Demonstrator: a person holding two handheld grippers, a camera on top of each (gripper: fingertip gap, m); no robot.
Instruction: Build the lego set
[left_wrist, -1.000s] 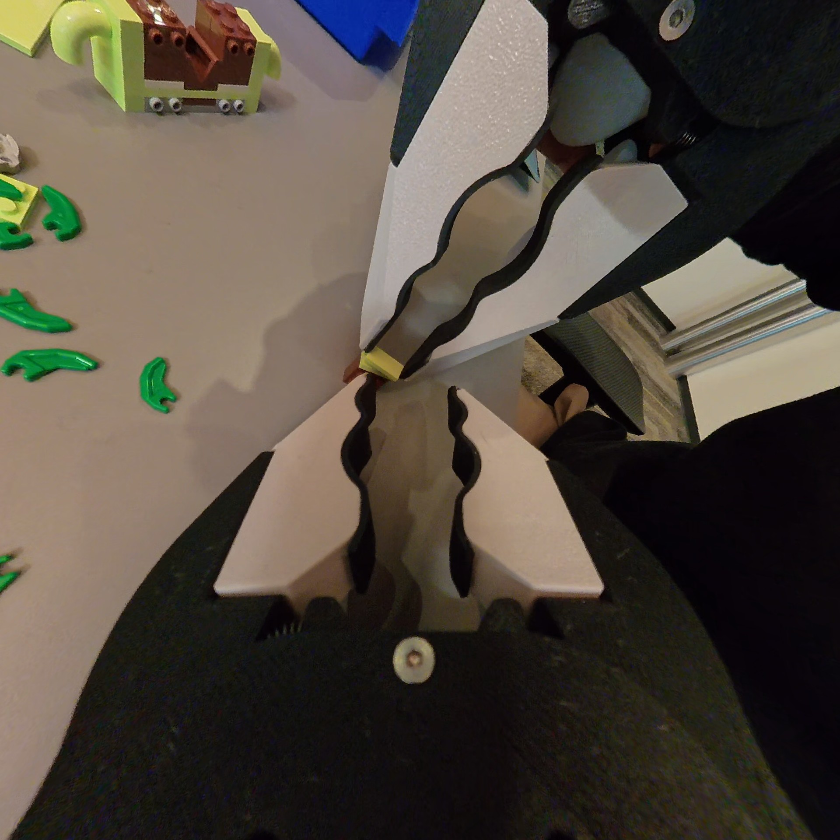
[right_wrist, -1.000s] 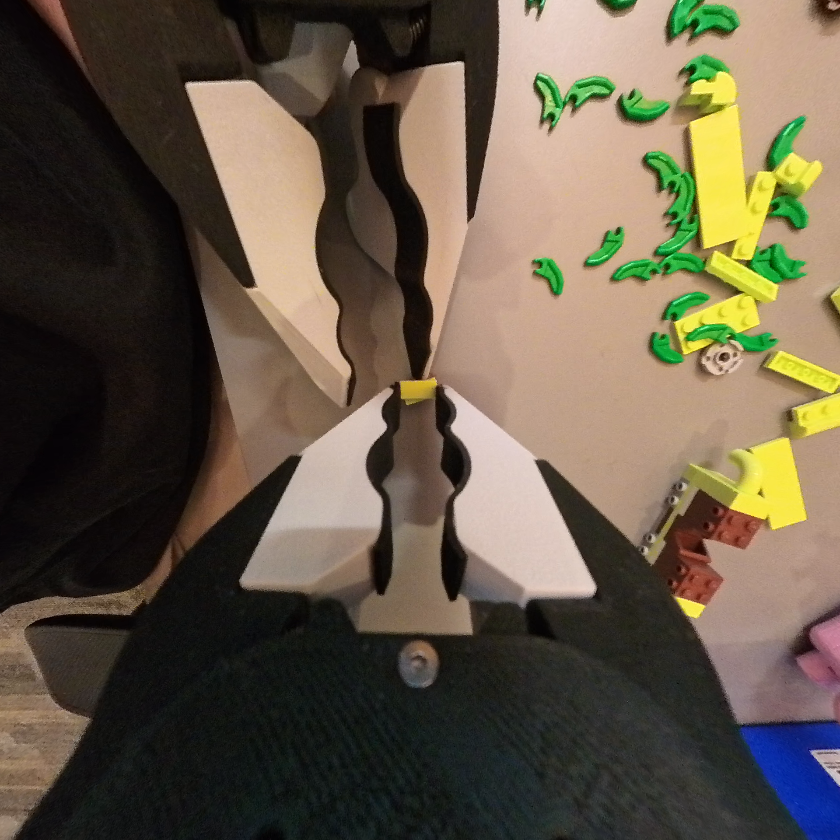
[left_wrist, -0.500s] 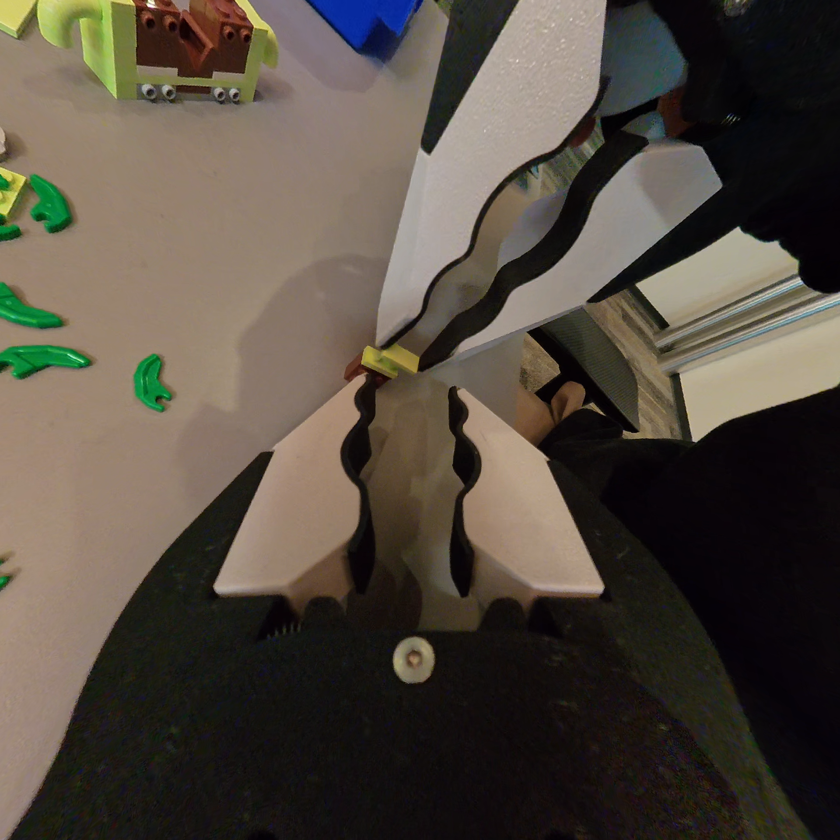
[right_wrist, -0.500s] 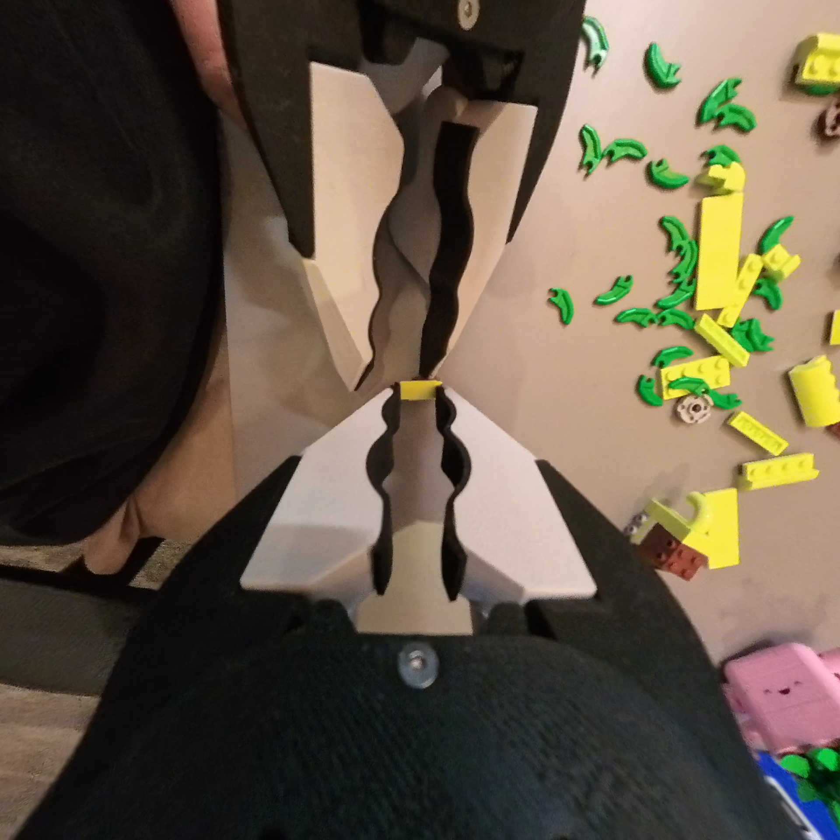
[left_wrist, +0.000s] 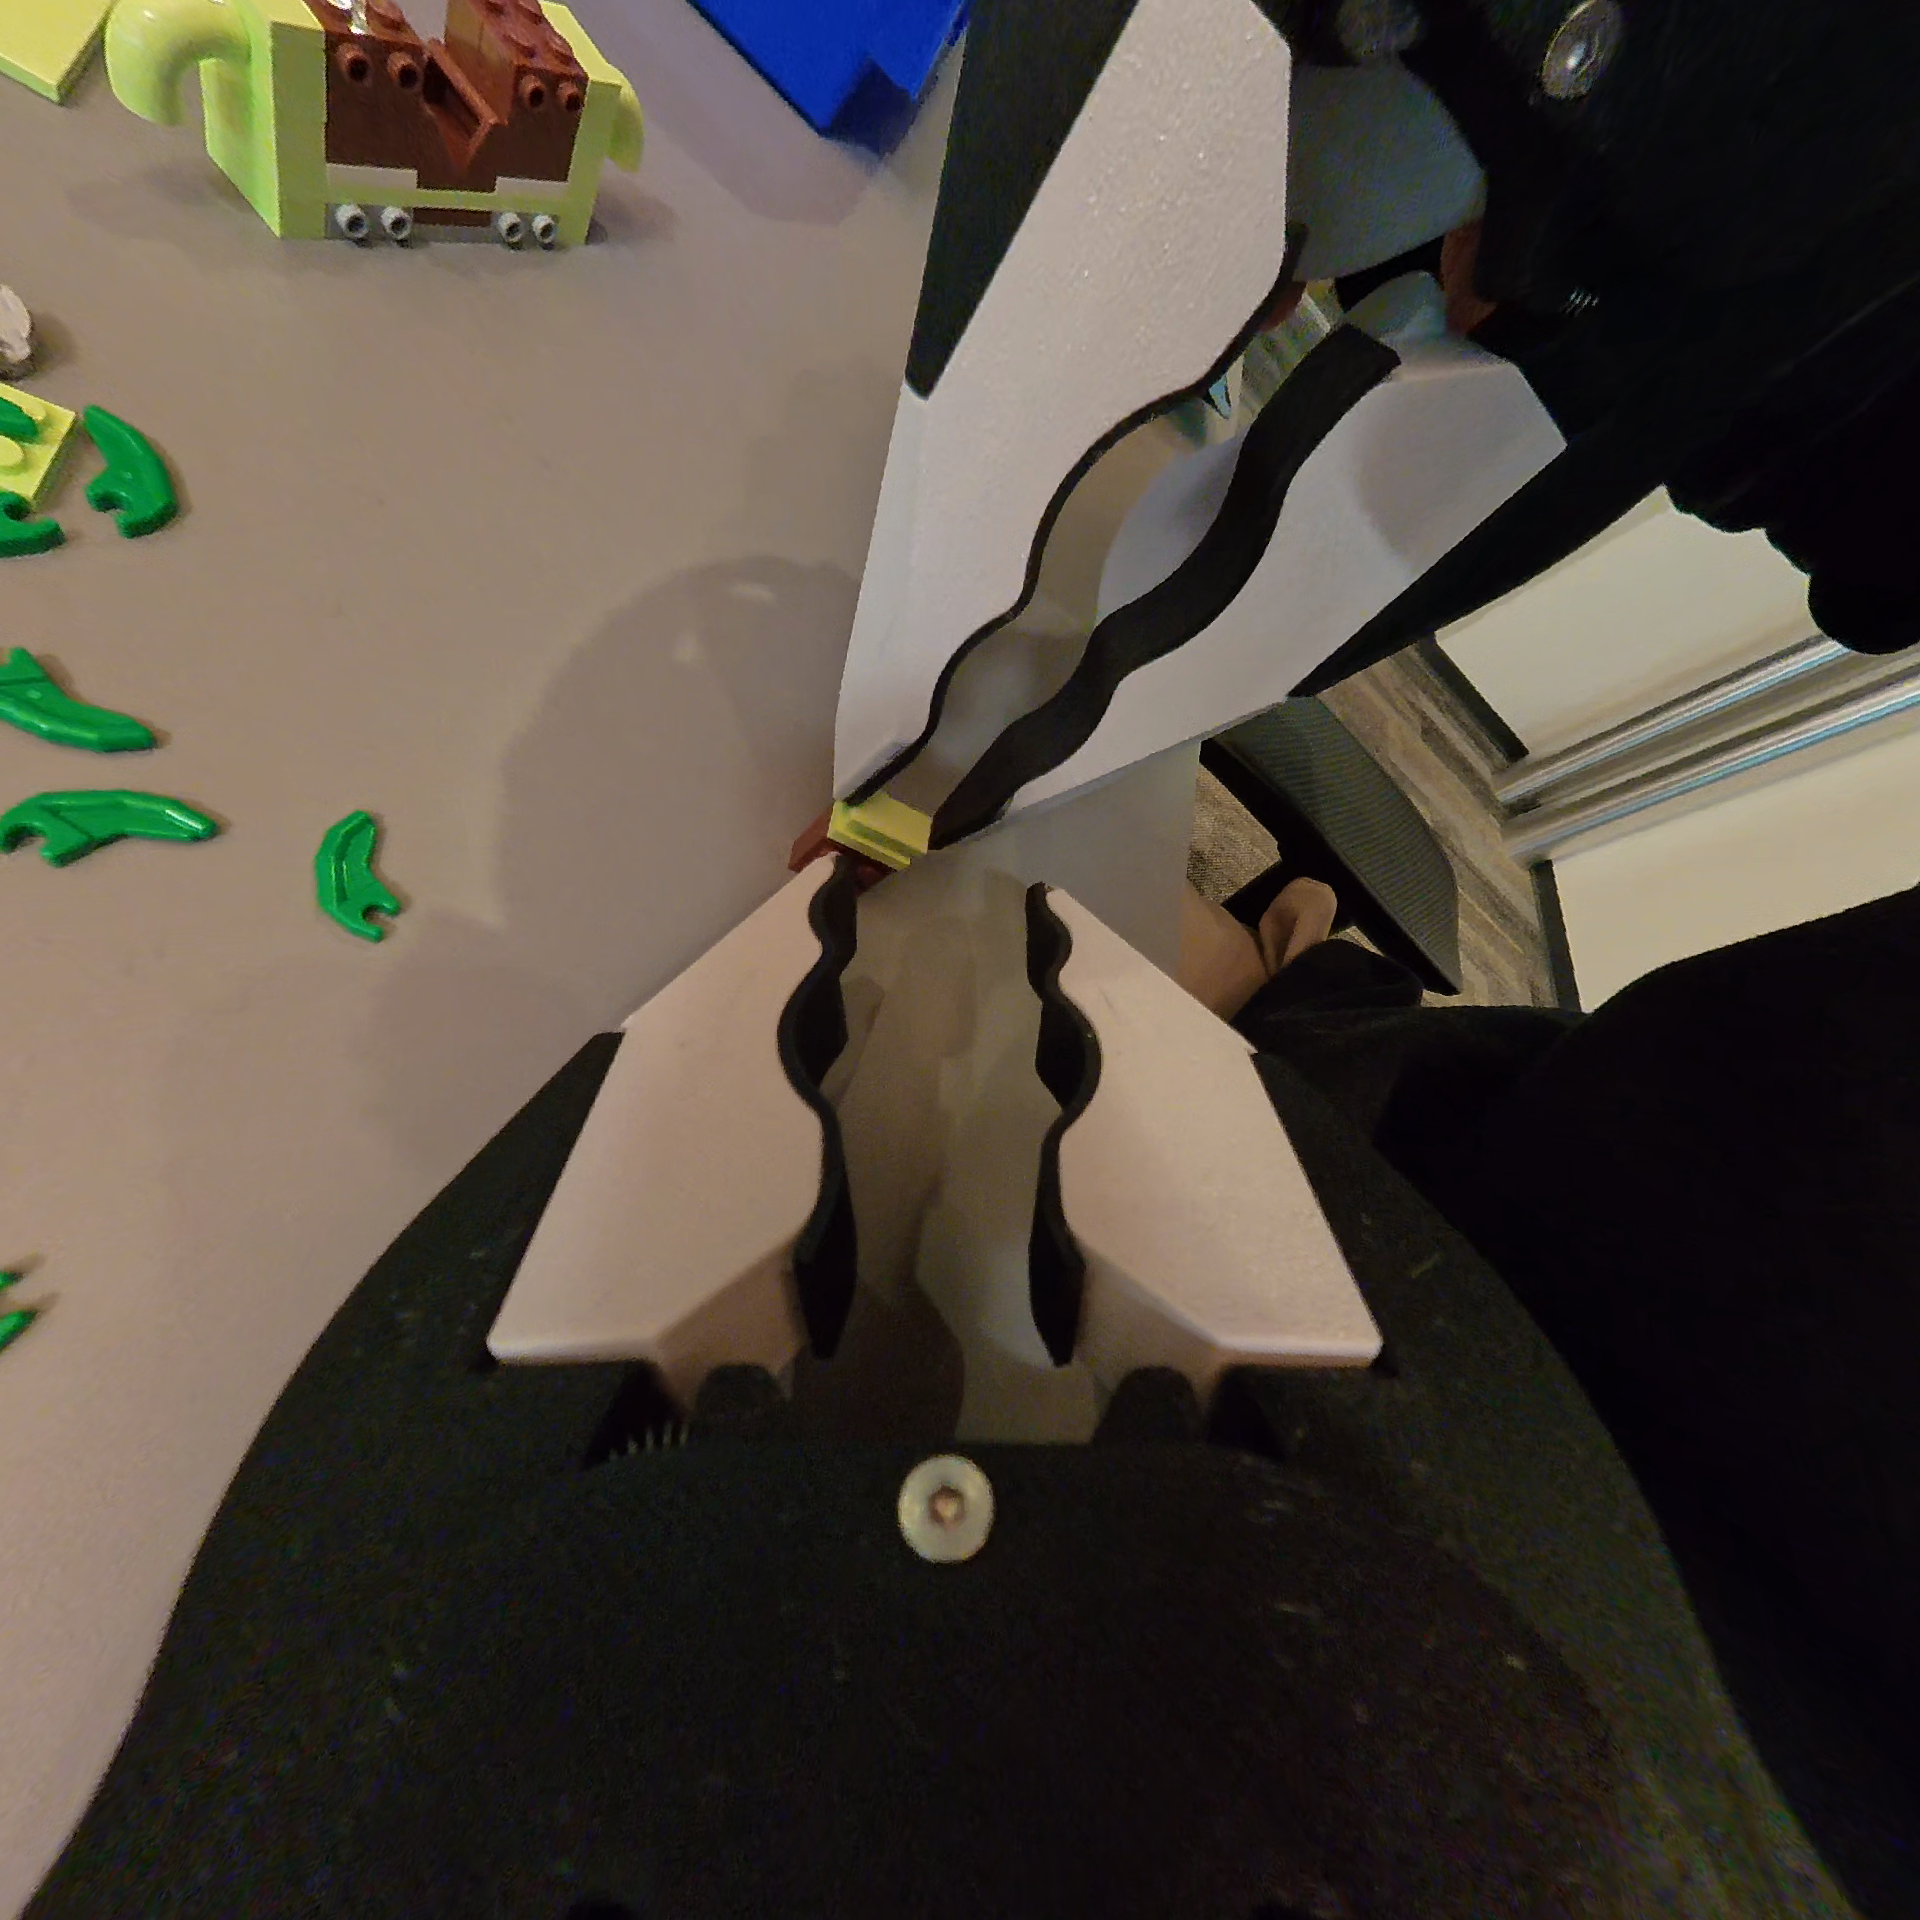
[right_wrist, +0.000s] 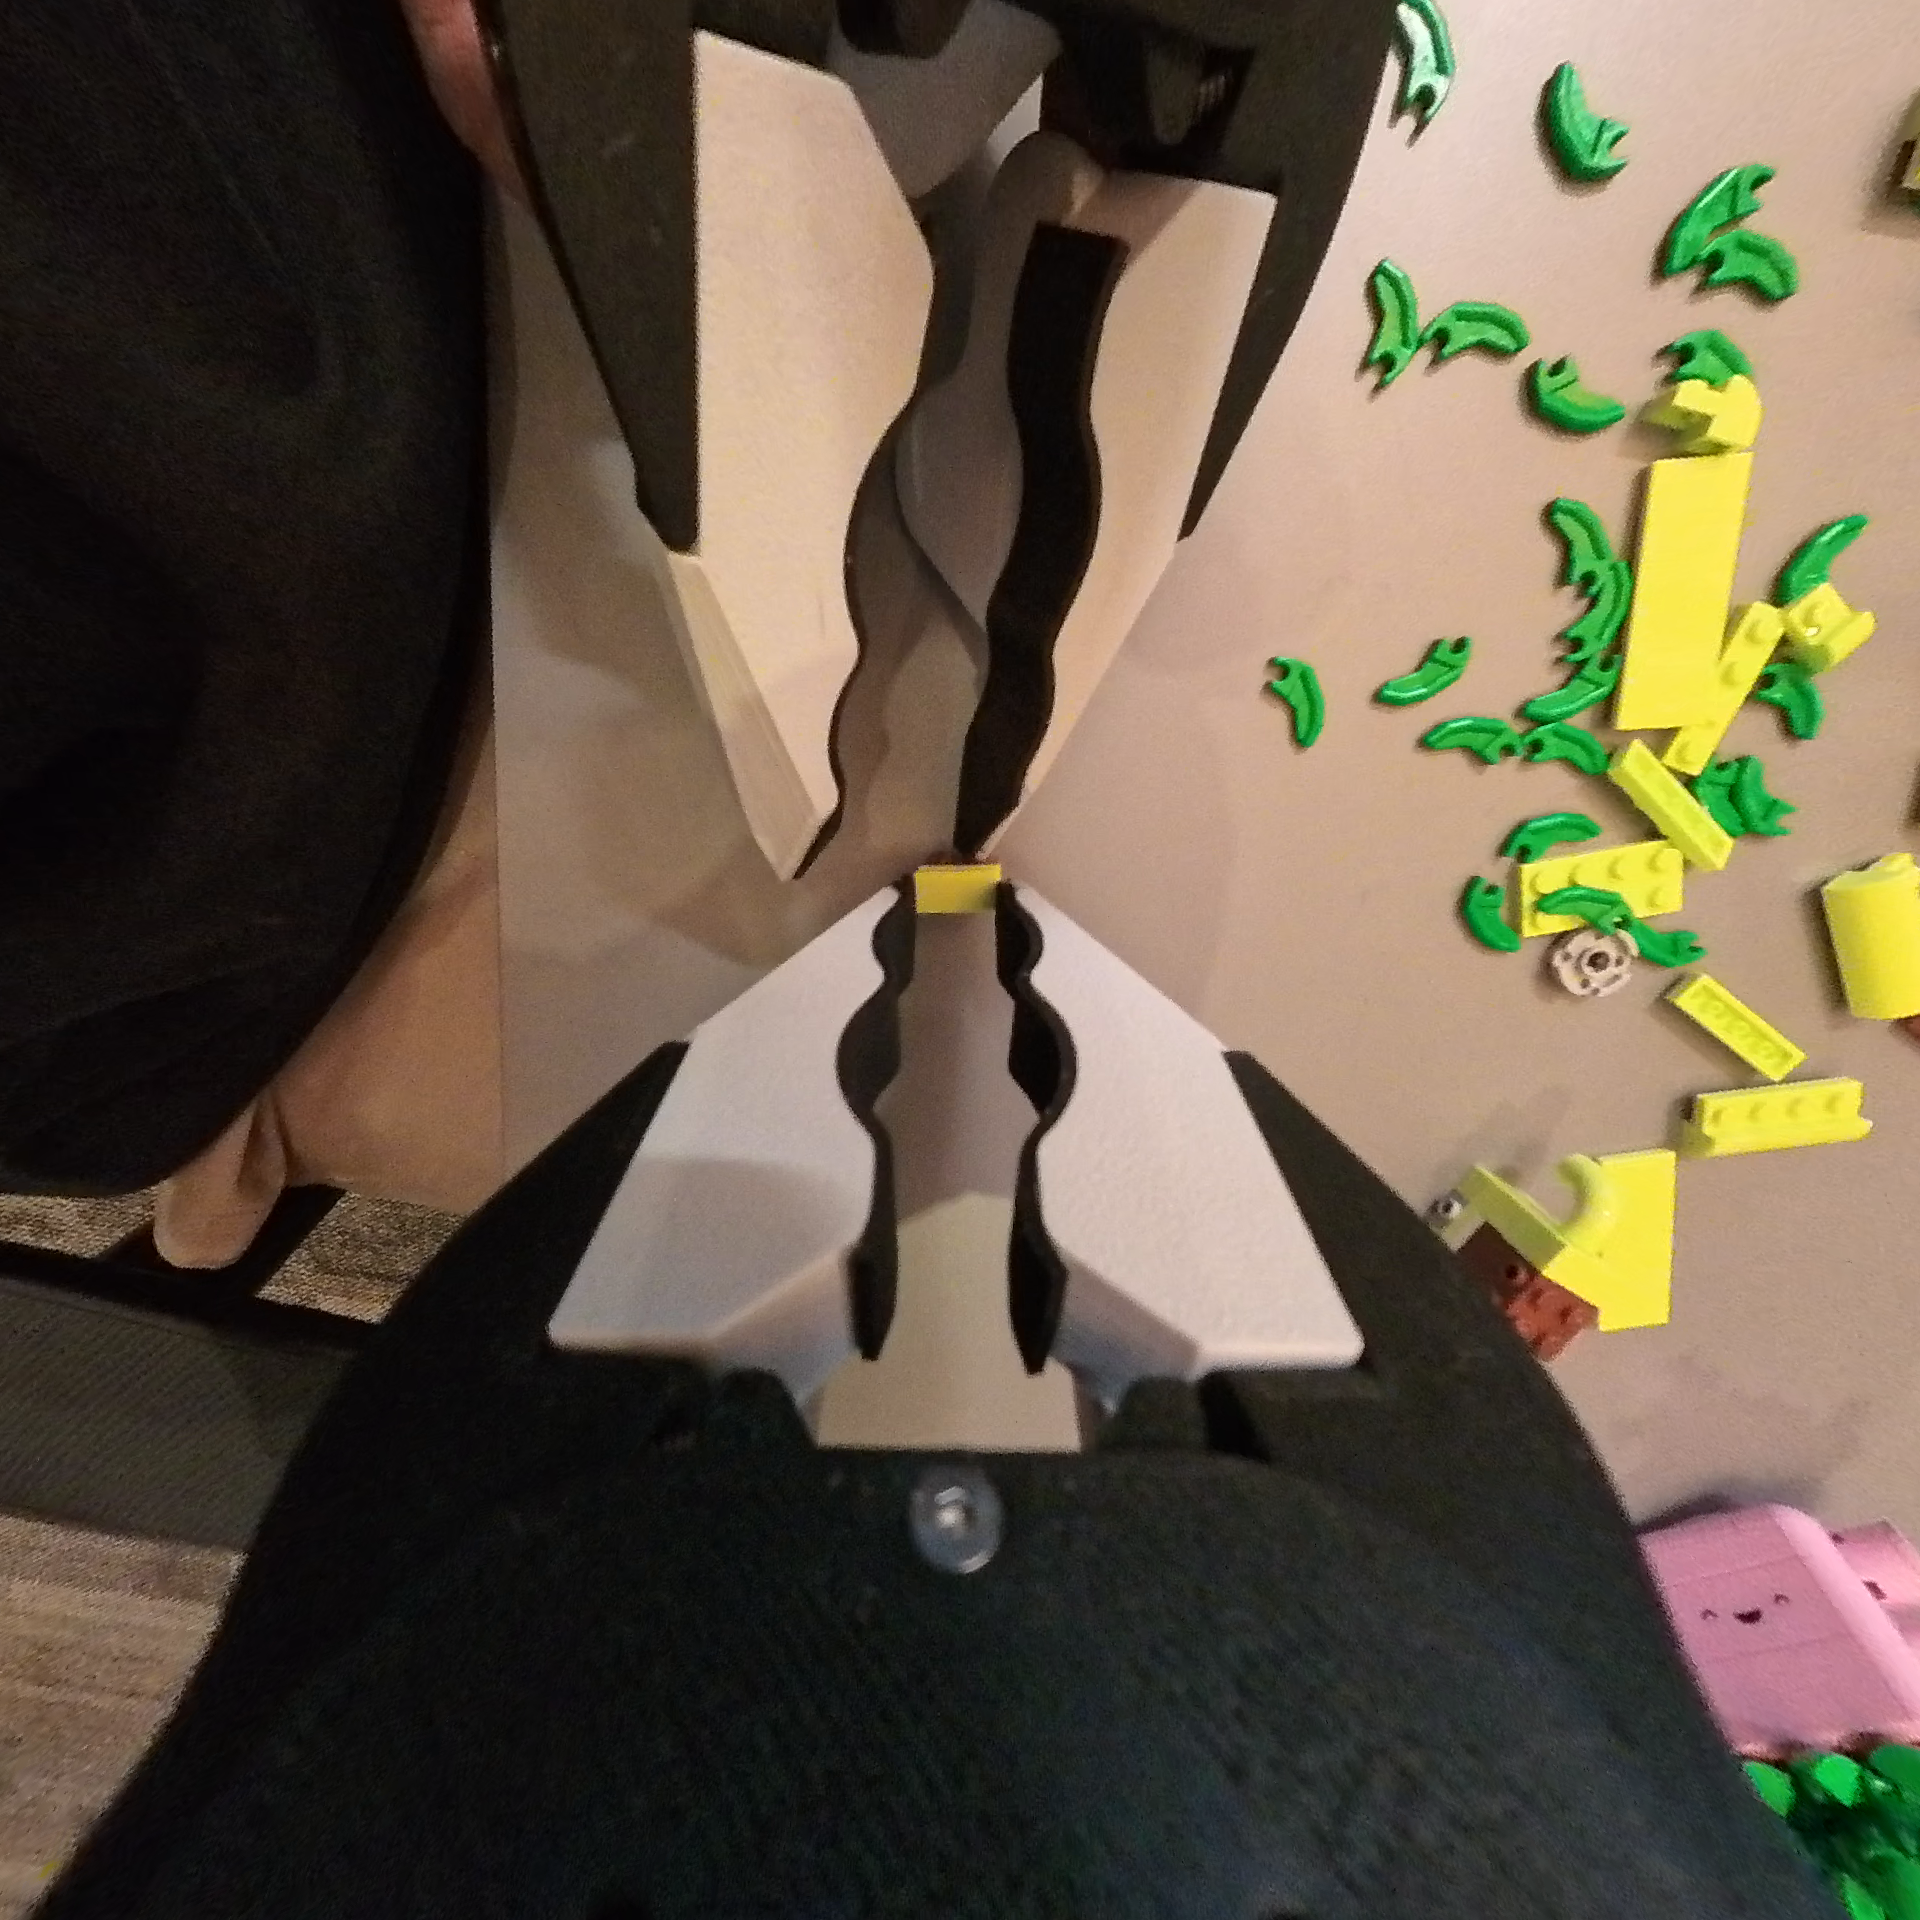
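1. Since a second ago both views have swung slightly — the tip-to-tip meeting is unchanged.
2. Right gripper (right_wrist: 957, 891) clamps the small yellow piece (right_wrist: 957, 891), held clear above the table (left_wrist: 520, 520).
3. Left gripper (left_wrist: 930, 894) stands spread, one fingertip against a brown piece (left_wrist: 816, 854) under the yellow — likely bracing for the join.
4. Half-built model (left_wrist: 416, 125) waits well apart.

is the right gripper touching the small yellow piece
Touching. The right wrist view shows the right gripper with both fingertips pressed against the sides of the small yellow piece, no gap.
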